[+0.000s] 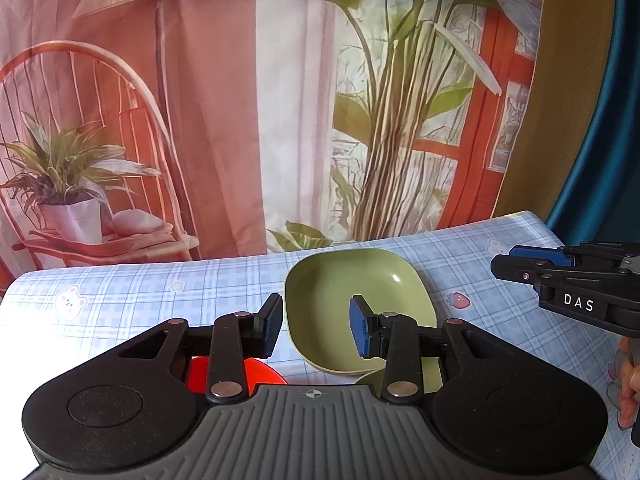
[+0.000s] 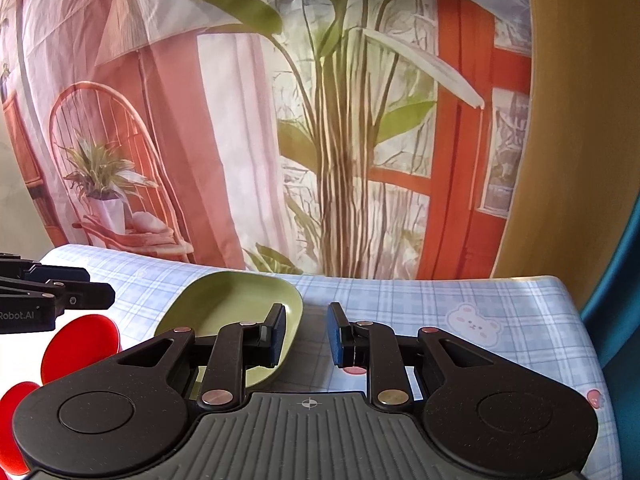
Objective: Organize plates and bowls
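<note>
A green squarish plate (image 1: 352,300) lies on the checked tablecloth; it also shows in the right wrist view (image 2: 236,304). My left gripper (image 1: 316,330) is open and empty, hovering over the plate's near left rim. A second green dish (image 1: 368,380) peeks from under its right finger. A red dish (image 1: 260,372) lies under its left finger. My right gripper (image 2: 306,336) is open and empty, just right of the green plate; it also shows at the right edge of the left wrist view (image 1: 516,266). Two red dishes (image 2: 80,344) (image 2: 14,420) lie at the left.
The table (image 2: 460,300) is covered by a blue checked cloth with bear and strawberry prints. A printed backdrop hangs behind its far edge. The table's right edge (image 2: 580,320) drops off beside a blue curtain.
</note>
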### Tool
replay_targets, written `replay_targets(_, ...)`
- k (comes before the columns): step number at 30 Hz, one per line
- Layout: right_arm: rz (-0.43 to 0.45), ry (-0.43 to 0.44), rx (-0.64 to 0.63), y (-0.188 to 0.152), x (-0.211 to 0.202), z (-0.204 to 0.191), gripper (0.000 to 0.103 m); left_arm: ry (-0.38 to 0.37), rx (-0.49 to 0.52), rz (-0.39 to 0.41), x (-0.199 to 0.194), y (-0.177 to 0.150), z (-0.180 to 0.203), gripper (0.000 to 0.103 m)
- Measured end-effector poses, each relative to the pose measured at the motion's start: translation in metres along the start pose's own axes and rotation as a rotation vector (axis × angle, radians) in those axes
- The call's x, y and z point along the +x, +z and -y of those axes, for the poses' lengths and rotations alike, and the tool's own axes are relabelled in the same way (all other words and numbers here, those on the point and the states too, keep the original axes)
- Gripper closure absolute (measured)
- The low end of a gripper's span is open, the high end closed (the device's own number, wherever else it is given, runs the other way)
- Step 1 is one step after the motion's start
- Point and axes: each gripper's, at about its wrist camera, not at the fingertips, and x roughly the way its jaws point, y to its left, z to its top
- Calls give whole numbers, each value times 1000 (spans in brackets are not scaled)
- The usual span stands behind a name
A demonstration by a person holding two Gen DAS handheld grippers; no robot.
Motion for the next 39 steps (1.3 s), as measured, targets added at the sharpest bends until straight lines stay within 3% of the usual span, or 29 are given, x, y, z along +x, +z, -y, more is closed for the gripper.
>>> replay_targets(10, -72, 10, 44, -3, 37, 15, 82, -13, -68, -92, 44, 6, -14, 64)
replay_targets(29, -197, 55, 93, -19, 95, 1, 81, -30, -154, -223, 103, 4, -34, 65)
replay_targets(39, -214, 67, 107, -24, 103, -1, 89, -66, -145, -256, 115, -7, -31, 70)
